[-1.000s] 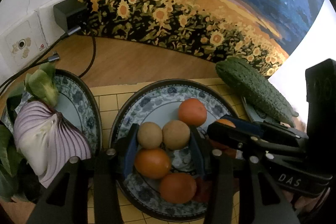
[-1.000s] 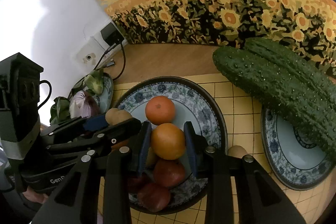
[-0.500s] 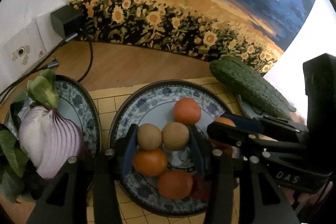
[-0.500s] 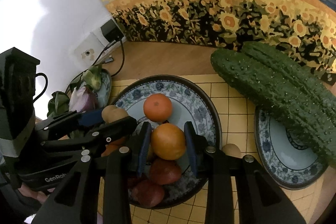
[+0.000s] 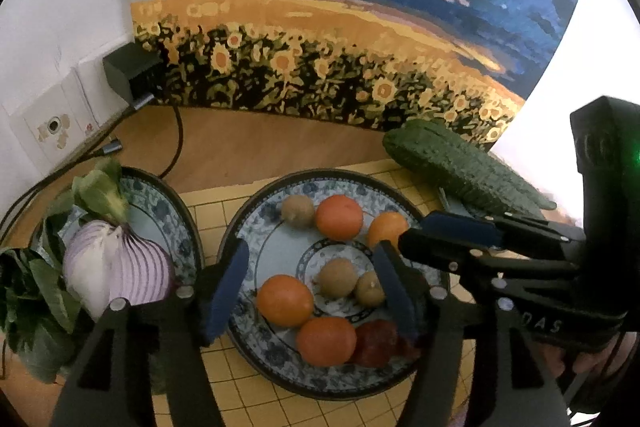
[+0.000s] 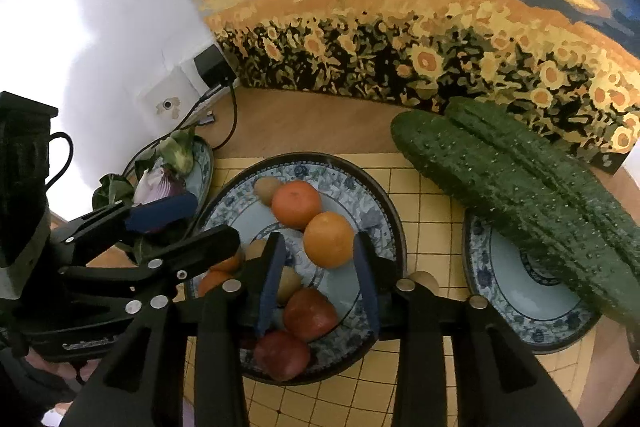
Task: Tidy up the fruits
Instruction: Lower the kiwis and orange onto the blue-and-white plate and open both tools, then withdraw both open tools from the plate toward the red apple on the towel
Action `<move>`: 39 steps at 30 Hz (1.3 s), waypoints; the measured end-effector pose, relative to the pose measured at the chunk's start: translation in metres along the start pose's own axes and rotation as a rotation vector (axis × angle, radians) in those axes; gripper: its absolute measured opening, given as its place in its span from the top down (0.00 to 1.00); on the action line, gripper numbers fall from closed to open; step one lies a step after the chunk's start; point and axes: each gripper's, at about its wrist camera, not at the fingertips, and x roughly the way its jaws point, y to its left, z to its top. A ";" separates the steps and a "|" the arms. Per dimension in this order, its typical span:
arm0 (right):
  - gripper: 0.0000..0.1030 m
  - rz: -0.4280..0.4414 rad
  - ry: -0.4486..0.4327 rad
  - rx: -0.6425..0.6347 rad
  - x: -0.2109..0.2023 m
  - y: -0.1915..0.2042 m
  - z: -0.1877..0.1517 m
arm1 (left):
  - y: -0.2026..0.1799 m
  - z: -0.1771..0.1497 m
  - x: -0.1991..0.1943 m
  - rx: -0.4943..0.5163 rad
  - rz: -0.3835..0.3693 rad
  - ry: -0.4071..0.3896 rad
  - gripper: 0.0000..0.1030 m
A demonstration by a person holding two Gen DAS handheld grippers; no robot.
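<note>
A blue-patterned plate (image 5: 256, 223) (image 6: 372, 195) in the middle holds several oranges, small brown fruits and red fruits. My left gripper (image 5: 312, 287) is open and empty above the plate's near half, with an orange (image 5: 285, 300) and two brown fruits (image 5: 337, 277) lying loose between its fingers. My right gripper (image 6: 318, 271) is open above the plate's right side. An orange (image 6: 329, 239) lies on the plate just beyond its fingertips, apart from both pads. Another orange (image 6: 296, 203) and a brown fruit (image 6: 266, 188) sit behind it.
A left plate (image 5: 160, 203) holds a cut purple onion (image 5: 116, 267) and leafy greens (image 5: 96, 191). Two cucumbers (image 6: 520, 187) lie across a right plate (image 6: 532, 311). A charger and cables (image 5: 132, 75) sit at the wall. A sunflower painting stands behind. A small brown fruit (image 6: 424, 277) lies on the mat.
My right gripper has opened and let go of the orange, which now rests on the plate. My left gripper has opened wider and pulled back. Both have risen a little.
</note>
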 end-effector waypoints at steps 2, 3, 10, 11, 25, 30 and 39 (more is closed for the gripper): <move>0.58 -0.002 -0.009 0.004 -0.003 -0.001 0.001 | -0.001 0.001 -0.002 0.001 -0.002 -0.009 0.29; 0.58 -0.002 -0.013 0.004 -0.005 0.000 0.001 | -0.002 0.001 -0.004 0.001 -0.002 -0.011 0.28; 0.57 0.000 -0.044 0.003 -0.019 0.002 0.002 | -0.007 0.001 -0.015 0.005 -0.008 -0.031 0.27; 0.57 0.000 -0.046 0.000 -0.020 0.002 0.002 | -0.007 0.001 -0.016 0.008 -0.009 -0.033 0.27; 0.36 0.022 -0.109 0.006 -0.053 0.009 -0.008 | -0.016 -0.020 -0.038 0.016 0.036 -0.009 0.15; 0.15 0.053 -0.139 0.027 -0.069 0.013 -0.020 | -0.021 -0.033 -0.052 0.030 0.078 -0.024 0.09; 0.14 0.055 -0.119 0.036 -0.083 0.020 -0.052 | -0.029 -0.065 -0.070 0.022 -0.003 -0.046 0.04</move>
